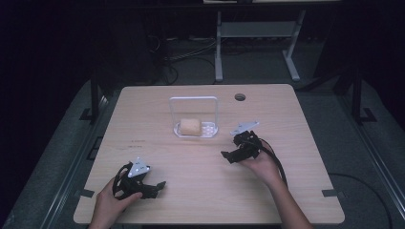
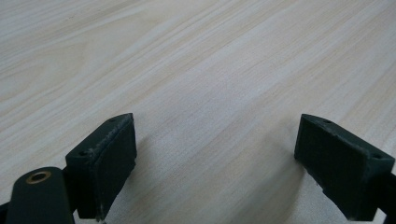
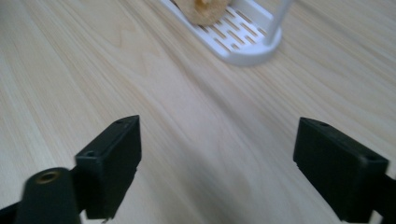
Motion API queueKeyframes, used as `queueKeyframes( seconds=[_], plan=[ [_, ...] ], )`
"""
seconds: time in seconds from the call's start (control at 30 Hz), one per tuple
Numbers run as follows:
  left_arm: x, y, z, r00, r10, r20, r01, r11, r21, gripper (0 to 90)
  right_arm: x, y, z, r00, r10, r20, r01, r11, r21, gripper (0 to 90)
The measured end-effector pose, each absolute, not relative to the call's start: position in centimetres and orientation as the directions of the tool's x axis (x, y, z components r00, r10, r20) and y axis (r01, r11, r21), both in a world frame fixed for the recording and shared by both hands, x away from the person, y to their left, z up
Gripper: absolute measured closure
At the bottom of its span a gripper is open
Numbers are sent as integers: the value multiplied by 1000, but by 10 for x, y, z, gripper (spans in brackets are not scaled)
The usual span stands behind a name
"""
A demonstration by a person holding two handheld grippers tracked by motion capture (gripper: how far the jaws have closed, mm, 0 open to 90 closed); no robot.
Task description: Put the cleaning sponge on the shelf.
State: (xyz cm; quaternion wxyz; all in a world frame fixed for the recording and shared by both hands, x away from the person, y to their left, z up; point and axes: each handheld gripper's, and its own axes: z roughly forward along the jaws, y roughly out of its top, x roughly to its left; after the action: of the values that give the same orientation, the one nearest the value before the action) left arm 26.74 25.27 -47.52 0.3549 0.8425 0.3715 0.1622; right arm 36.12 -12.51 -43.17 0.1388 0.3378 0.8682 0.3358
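Note:
A tan bun-like lump (image 1: pixel 190 126) lies on the left half of a white slotted tray (image 1: pixel 210 130) with a tall wire handle, at the middle of the wooden table (image 1: pixel 143 114). My right gripper (image 1: pixel 228 154) is held just right of and in front of the tray, apart from it, jaws wide and open over bare wood. In the right gripper view the tray (image 3: pixel 243 42) and the lump (image 3: pixel 205 11) sit at the top edge, beyond the gripper (image 3: pixel 217 154). My left gripper (image 1: pixel 160 186) rests near the front left of the table, open, with bare wood between its jaws (image 2: pixel 215 154).
A round cable hole (image 1: pixel 239 97) is in the table's far right part. Beyond the table stand a metal frame's legs (image 1: pixel 218 52) and loose cables on a dark floor. Black tape tabs mark the table's front corners (image 1: pixel 330 192).

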Motion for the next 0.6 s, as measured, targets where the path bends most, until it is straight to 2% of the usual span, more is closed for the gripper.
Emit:
queueKeyframes(
  seconds=[0.6],
  plan=[
    [267,253,-475,671,742,9,510,-470,720,121,302,-191,-448,-675,737,19,540,477,693,115]
  ],
)
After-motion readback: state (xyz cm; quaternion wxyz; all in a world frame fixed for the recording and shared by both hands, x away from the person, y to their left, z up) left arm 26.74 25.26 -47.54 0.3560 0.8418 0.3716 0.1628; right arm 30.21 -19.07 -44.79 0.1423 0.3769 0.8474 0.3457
